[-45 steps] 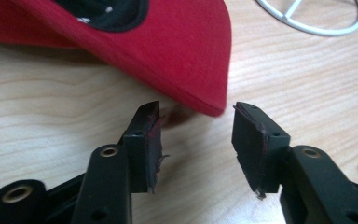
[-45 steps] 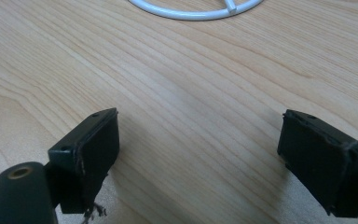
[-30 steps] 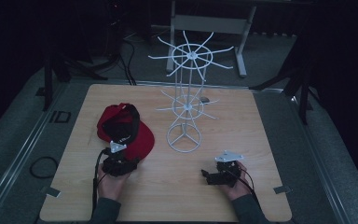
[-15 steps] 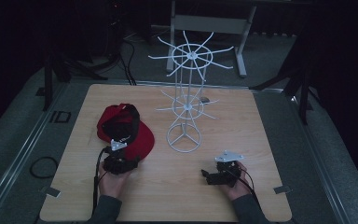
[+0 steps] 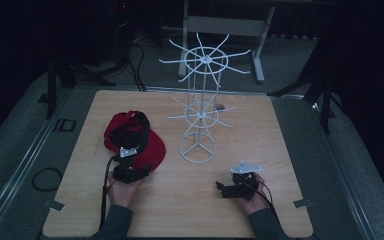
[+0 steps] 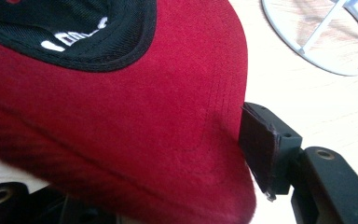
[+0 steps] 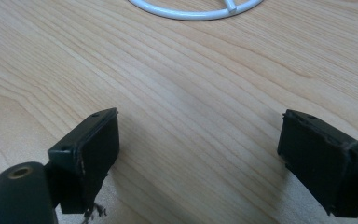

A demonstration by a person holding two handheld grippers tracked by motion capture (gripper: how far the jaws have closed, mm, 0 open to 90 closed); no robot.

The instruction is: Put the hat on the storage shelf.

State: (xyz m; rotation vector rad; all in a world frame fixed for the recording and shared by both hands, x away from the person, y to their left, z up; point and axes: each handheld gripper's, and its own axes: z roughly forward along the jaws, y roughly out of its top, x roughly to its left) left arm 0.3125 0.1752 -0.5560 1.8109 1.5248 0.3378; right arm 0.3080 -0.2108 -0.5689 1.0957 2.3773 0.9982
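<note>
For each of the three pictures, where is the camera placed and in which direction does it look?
High view: above the person's side, looking forward and down on the table; both forearms, left gripper and right gripper show.
Left gripper view: rides on the left gripper, looking along its jaws at the red cap, whose brim lies between them.
Right gripper view: rides on the right gripper, looking low across bare wood; its jaws stand wide apart.
Shared: the ring base of the white wire rack appears in all three views.
</note>
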